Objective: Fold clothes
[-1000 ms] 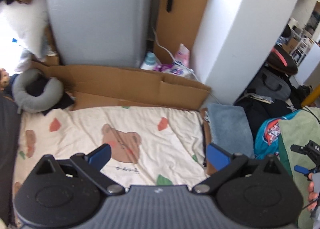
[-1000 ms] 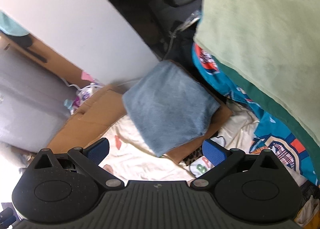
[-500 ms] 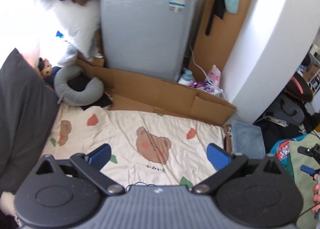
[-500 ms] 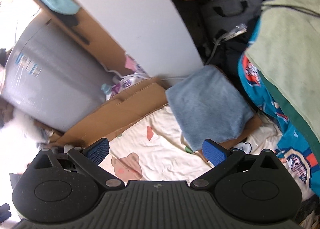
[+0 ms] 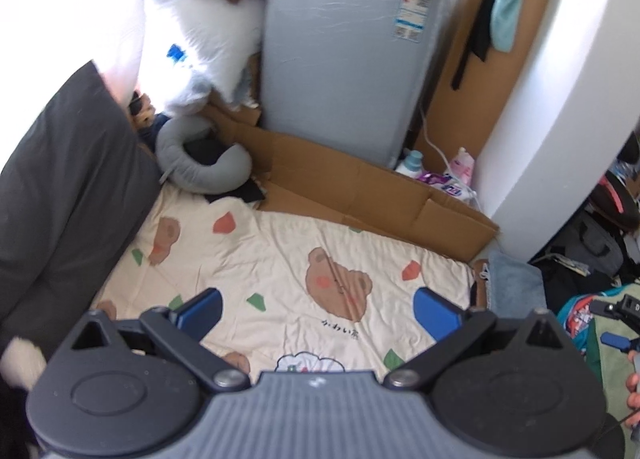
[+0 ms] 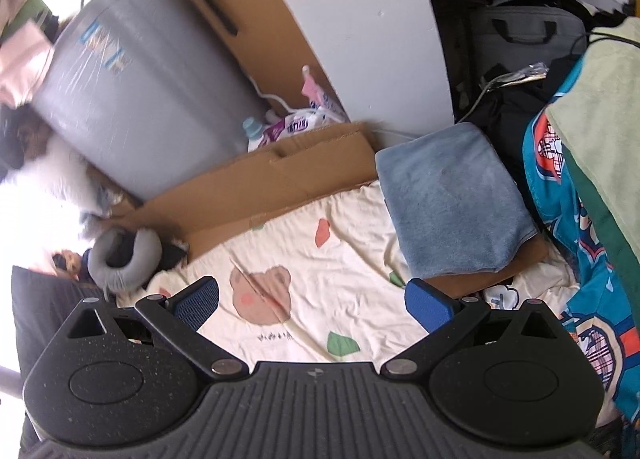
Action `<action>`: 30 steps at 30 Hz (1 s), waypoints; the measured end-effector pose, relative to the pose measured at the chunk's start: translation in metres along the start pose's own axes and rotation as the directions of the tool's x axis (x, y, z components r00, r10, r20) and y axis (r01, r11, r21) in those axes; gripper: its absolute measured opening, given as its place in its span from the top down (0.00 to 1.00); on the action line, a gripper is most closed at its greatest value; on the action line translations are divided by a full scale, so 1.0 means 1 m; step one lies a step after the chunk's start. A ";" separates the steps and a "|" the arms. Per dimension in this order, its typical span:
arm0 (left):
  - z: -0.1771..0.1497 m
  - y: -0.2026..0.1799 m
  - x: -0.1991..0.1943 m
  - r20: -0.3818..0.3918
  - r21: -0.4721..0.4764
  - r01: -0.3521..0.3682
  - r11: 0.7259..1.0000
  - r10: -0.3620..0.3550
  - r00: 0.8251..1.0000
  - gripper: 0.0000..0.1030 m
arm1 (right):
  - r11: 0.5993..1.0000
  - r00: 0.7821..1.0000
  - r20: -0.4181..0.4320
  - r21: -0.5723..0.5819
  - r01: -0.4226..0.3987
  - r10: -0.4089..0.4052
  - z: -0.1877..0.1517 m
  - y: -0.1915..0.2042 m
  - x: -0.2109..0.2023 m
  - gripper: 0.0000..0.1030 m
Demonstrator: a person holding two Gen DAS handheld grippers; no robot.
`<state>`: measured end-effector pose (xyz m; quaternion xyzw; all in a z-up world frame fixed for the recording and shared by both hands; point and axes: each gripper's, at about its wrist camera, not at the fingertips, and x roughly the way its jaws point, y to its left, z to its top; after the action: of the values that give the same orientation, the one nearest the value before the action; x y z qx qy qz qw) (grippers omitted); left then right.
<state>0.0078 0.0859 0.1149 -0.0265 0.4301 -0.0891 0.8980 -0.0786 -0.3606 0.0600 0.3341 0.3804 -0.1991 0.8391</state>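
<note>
A folded blue-grey cloth [image 6: 452, 199] lies on a piece of cardboard at the right end of a cream bear-print sheet [image 6: 304, 259]; in the left wrist view only its edge [image 5: 516, 283] shows. A teal printed garment [image 6: 576, 251] and a pale green one [image 6: 600, 107] are piled at the far right. My left gripper [image 5: 318, 313] hangs open over the sheet [image 5: 280, 259], holding nothing. My right gripper [image 6: 314, 303] is open too, above the sheet and left of the folded cloth. The right gripper's tip [image 5: 616, 323] shows at the left view's right edge.
A grey appliance [image 5: 340, 59] stands behind a flattened cardboard box [image 5: 360, 187]. A grey neck pillow [image 5: 196, 171] and a dark cushion [image 5: 60, 187] sit at the left. A white wall corner [image 5: 560, 99], bags [image 6: 524, 39] and bottles [image 5: 412, 161] crowd the right.
Both grippers have pulled back and up from the bedding, so more of the room shows. The right view has swung left from the clothes pile toward the sheet. Both stay open.
</note>
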 end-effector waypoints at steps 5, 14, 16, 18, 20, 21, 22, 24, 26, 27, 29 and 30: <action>-0.025 0.012 0.001 0.018 -0.038 -0.042 0.998 0.043 0.999 0.00 | 0.997 1.000 -0.010 -0.075 0.014 -0.015 -0.015 0.014 0.000 0.00; -0.064 0.010 0.014 0.007 -0.095 -0.037 0.995 0.037 0.999 0.00 | 0.972 0.999 -0.030 -0.235 0.008 -0.015 -0.049 0.048 -0.008 0.00; -0.068 0.005 0.016 0.009 -0.086 -0.040 0.995 0.041 0.999 0.00 | 0.965 0.999 -0.035 -0.264 0.003 -0.013 -0.054 0.056 -0.009 0.00; -0.071 -0.001 0.018 0.009 -0.079 -0.037 0.996 0.038 0.999 0.00 | 0.960 0.999 -0.043 -0.279 0.000 -0.012 -0.058 0.062 -0.009 0.00; -0.074 -0.007 0.019 0.013 -0.077 -0.043 0.996 0.044 0.999 0.00 | 0.956 0.999 -0.052 -0.293 -0.002 -0.014 -0.063 0.068 -0.009 0.00; -0.076 -0.009 0.021 0.014 -0.079 -0.050 0.996 0.051 0.999 0.00 | 0.953 0.998 -0.054 -0.304 0.001 -0.019 -0.065 0.071 -0.009 0.00; -0.078 -0.011 0.023 0.012 -0.083 -0.058 0.995 0.060 0.998 0.00 | 0.949 0.998 -0.055 -0.317 0.004 -0.023 -0.067 0.074 -0.009 0.00; -0.081 -0.014 0.027 0.000 -0.082 -0.072 0.994 0.072 0.997 0.00 | 0.939 0.998 -0.057 -0.345 0.010 -0.031 -0.071 0.081 -0.008 0.00; -0.083 -0.016 0.032 -0.015 -0.078 -0.084 0.993 0.083 0.996 0.00 | 0.927 0.998 -0.062 -0.374 0.002 -0.027 -0.075 0.088 -0.009 0.00; -0.085 -0.016 0.034 -0.022 -0.076 -0.088 0.993 0.086 0.996 0.00 | 0.924 0.997 -0.067 -0.383 0.000 -0.027 -0.078 0.091 -0.009 0.00; -0.087 -0.017 0.037 -0.033 -0.069 -0.092 0.993 0.090 0.995 0.00 | 0.917 0.997 -0.078 -0.400 -0.003 -0.031 -0.083 0.097 -0.007 0.00; -0.089 -0.017 0.038 -0.036 -0.063 -0.099 0.993 0.097 0.995 0.00 | 0.912 0.996 -0.084 -0.410 -0.004 -0.034 -0.086 0.099 -0.006 0.00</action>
<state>-0.0399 0.0648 0.0320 -0.0331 0.4482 -0.0313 0.8928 -0.0671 -0.2298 0.0631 0.1567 0.4534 -0.1063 0.8710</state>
